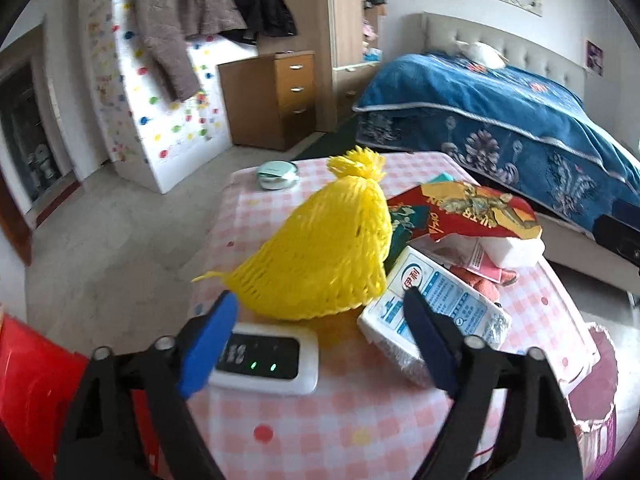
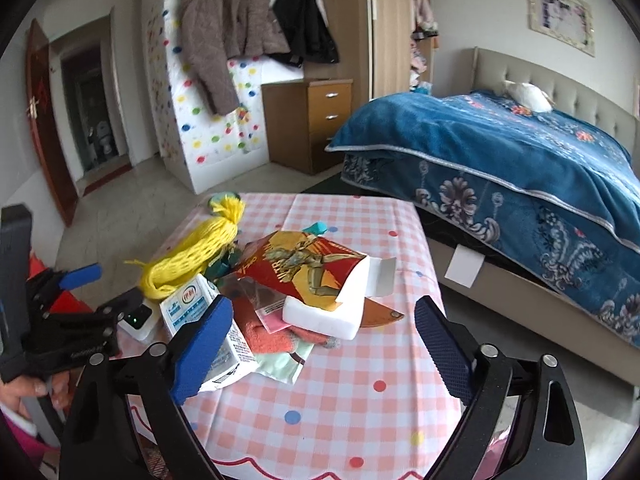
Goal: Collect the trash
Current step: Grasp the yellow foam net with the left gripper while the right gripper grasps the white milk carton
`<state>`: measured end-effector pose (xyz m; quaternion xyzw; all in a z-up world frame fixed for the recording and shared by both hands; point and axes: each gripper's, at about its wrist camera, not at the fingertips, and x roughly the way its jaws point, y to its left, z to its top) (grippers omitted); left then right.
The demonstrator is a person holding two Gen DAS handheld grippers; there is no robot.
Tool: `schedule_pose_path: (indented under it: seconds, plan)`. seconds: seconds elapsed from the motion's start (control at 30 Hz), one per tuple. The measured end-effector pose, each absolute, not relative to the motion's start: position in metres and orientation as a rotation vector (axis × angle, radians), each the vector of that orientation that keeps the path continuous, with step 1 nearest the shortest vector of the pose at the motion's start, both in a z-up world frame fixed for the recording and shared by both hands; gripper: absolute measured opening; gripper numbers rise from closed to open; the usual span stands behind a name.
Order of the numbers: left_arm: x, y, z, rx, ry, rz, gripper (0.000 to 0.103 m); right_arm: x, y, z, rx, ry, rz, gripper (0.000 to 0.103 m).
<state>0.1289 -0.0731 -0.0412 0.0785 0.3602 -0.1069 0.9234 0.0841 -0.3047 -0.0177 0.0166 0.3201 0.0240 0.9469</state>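
The jaws of the left gripper [image 1: 320, 316] are held wide apart above the yellow net bag [image 1: 320, 252], nothing gripped. Those of the right gripper [image 2: 324, 332] are equally spread near the white foam block [image 2: 324, 308], untouched.

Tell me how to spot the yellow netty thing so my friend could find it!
Find the table with the pink checked cloth beside the blue bed. On its left side lies the yellow mesh bag, beside the milk carton. Only it is bright yellow netting with a tassel top.

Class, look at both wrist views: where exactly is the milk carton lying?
The milk carton lies on the checked tablecloth, right of the yellow net bag and in front of the red packet.
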Motion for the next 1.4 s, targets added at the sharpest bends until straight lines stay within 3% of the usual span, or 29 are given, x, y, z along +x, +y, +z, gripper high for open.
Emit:
schedule_pose_path:
  seconds: [0.03, 0.17, 0.37, 0.47, 0.5, 0.57, 0.7, 0.73, 0.77, 0.8, 0.83, 0.87, 0.97, 1.3, 1.4]
  plan:
    - [0.132, -0.075, -0.044, 0.175, 0.739, -0.234, 0.078, 0.087, -0.303, -0.020, 0.026, 0.663, 0.049, 0.069]
    - [0.146, -0.082, -0.056, 0.186, 0.770, -0.277, 0.075, 0.096, -0.303, -0.028, 0.041, 0.699, 0.074, 0.064]
    - [0.162, -0.075, -0.066, 0.136, 0.814, -0.310, 0.059, 0.099, -0.300, -0.035, 0.024, 0.726, 0.100, 0.038]
    - [0.167, -0.069, -0.068, 0.099, 0.827, -0.319, 0.038, 0.095, -0.297, -0.036, 0.026, 0.726, 0.122, 0.030]
    - [0.168, -0.068, -0.068, 0.096, 0.829, -0.316, 0.026, 0.093, -0.296, -0.035, 0.034, 0.719, 0.135, 0.028]
    - [0.168, -0.065, -0.067, 0.077, 0.832, -0.306, 0.017, 0.091, -0.295, -0.033, 0.054, 0.707, 0.148, 0.028]
    - [0.160, -0.053, -0.048, 0.034, 0.773, -0.265, 0.012, 0.089, -0.291, -0.030, 0.080, 0.710, 0.189, 0.030]
    - [0.155, -0.049, -0.039, 0.018, 0.752, -0.250, 0.012, 0.088, -0.286, -0.031, 0.067, 0.713, 0.200, 0.035]
    - [0.151, -0.045, -0.032, 0.008, 0.733, -0.235, 0.012, 0.087, -0.282, -0.032, 0.053, 0.717, 0.215, 0.042]
    - [0.145, -0.040, -0.024, -0.002, 0.712, -0.221, 0.012, 0.087, -0.277, -0.035, 0.036, 0.722, 0.228, 0.064]
    - [0.137, -0.035, -0.016, -0.014, 0.690, -0.211, 0.012, 0.087, -0.273, -0.038, 0.022, 0.725, 0.239, 0.079]
    - [0.129, -0.029, -0.008, -0.029, 0.671, -0.206, 0.012, 0.086, -0.267, -0.041, 0.001, 0.727, 0.263, 0.082]
    - [0.110, -0.016, 0.004, -0.066, 0.642, -0.205, 0.012, 0.085, -0.246, -0.053, -0.065, 0.751, 0.303, 0.086]
    - [0.079, -0.002, 0.012, -0.102, 0.627, -0.208, 0.012, 0.105, -0.191, -0.100, -0.267, 0.832, 0.337, 0.087]
    - [0.073, -0.001, 0.015, -0.102, 0.616, -0.206, 0.012, 0.109, -0.185, -0.108, -0.322, 0.843, 0.321, 0.082]
